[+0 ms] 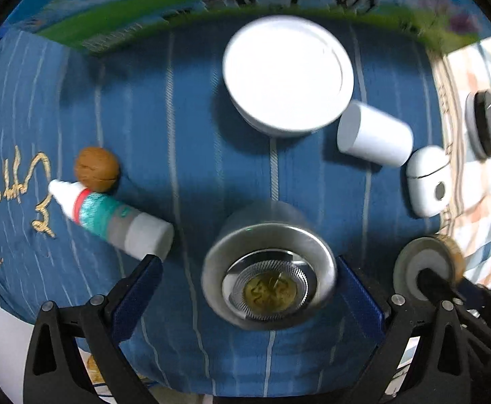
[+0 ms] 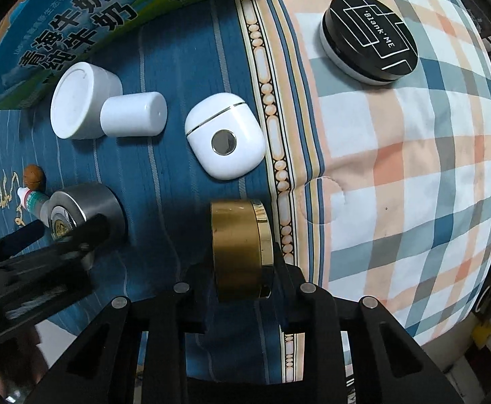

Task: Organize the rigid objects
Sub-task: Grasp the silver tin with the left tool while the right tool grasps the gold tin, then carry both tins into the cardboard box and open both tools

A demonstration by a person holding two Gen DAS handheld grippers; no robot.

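Observation:
My left gripper is open around a silver round tin with a gold emblem that lies on the blue striped cloth; the right finger is close to it, the left stands apart. The tin also shows in the right wrist view. My right gripper is shut on a gold round jar, held on edge just above the cloth. The jar also shows in the left wrist view.
A white jar, a white cylinder cap, a white earbud case, a walnut and a dropper bottle lie on the blue cloth. A black compact sits on the plaid cloth. A milk carton stands behind.

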